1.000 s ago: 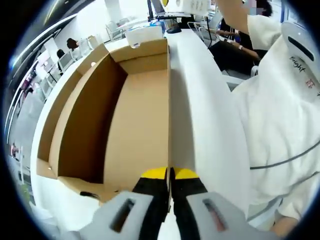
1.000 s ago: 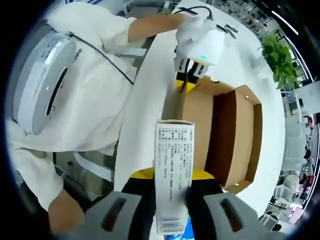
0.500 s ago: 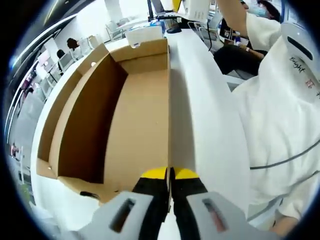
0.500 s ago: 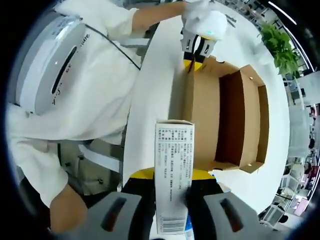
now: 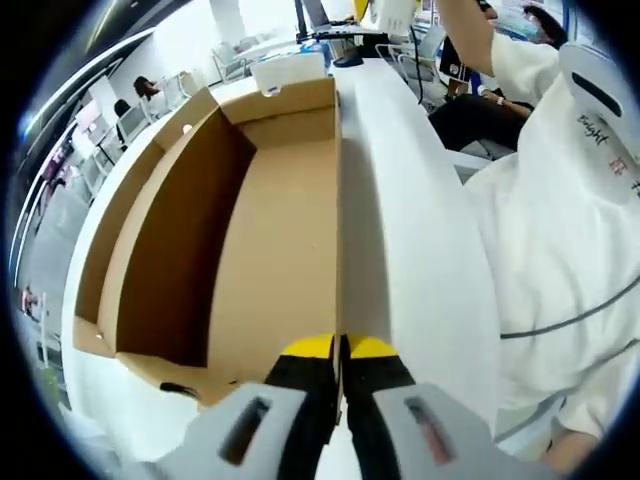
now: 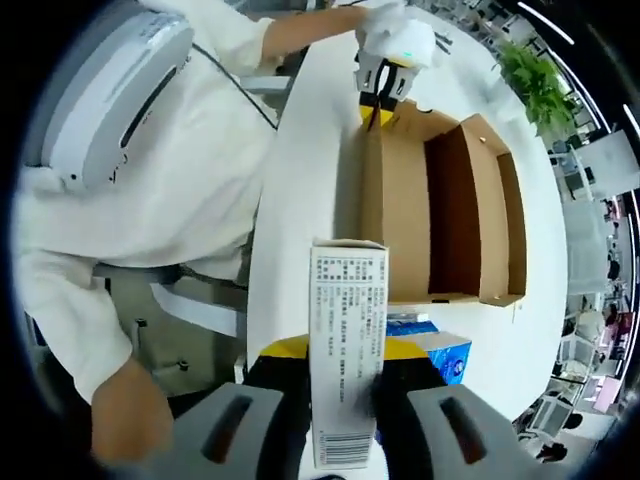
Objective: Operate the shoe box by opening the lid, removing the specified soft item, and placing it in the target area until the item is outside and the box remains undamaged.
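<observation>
A: Since the earlier frame, the small printed carton (image 6: 346,350) has been drawn farther from the shoe box (image 6: 440,210) in the right gripper view, and a blue pack (image 6: 440,352) on the white table (image 6: 300,200) has been brought into sight. The left gripper view is hardly changed.

B: How are the jaws set?

A: The right gripper (image 6: 345,375) is clamped on the small printed carton. The left gripper (image 5: 340,352) is pinched shut on the edge of the raised lid (image 5: 400,230), which is held upright beside the brown interior.

B: Where is the item, then?

A: Outside the box, held above the table near the blue pack.

B: What should be minded now?

A: The lid should be held steady, not bent back, while the carton is lowered flat onto bare table before it is released.
</observation>
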{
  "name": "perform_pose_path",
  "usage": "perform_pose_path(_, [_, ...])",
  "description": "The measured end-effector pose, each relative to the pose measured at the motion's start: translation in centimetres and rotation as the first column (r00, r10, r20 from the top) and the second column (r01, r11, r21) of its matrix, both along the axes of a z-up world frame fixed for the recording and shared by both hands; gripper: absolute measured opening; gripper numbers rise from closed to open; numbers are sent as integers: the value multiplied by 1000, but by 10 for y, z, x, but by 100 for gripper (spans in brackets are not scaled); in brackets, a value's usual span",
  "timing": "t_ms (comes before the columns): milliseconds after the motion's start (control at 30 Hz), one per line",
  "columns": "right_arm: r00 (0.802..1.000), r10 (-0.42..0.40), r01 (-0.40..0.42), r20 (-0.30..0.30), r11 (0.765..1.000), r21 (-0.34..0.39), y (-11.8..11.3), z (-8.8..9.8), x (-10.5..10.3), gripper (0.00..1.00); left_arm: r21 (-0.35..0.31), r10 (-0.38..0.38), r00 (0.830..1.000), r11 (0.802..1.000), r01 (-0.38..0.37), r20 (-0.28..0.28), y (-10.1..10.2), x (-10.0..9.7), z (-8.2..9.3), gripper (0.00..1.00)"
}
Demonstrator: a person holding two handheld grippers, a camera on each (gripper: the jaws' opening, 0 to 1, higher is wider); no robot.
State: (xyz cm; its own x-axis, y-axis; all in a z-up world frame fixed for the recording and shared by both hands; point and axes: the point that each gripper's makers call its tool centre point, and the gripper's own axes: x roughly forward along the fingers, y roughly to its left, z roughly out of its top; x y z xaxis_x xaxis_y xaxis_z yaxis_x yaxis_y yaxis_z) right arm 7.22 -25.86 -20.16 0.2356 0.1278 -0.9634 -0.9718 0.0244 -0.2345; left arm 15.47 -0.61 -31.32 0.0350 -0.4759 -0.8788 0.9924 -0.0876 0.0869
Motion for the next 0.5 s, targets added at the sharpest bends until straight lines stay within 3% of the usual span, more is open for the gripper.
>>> perform_pose_path(233, [1000,10,-11,-15,1000,-15,-13,-11,-12,21,2,0,1000,1000,0,-2,-1,-1,0,1])
perform_pose_path(333, [1000,-9,9,4,1000,-10,-17,-8,-9,21,4,1,1000,1000,-1,-4,-1,0,0,1])
perform_pose_path(500, [999,-39,39,14,999,9,-20,-23,-5,21,-1,-1,1000,1000,1,0,-2,0,1,1])
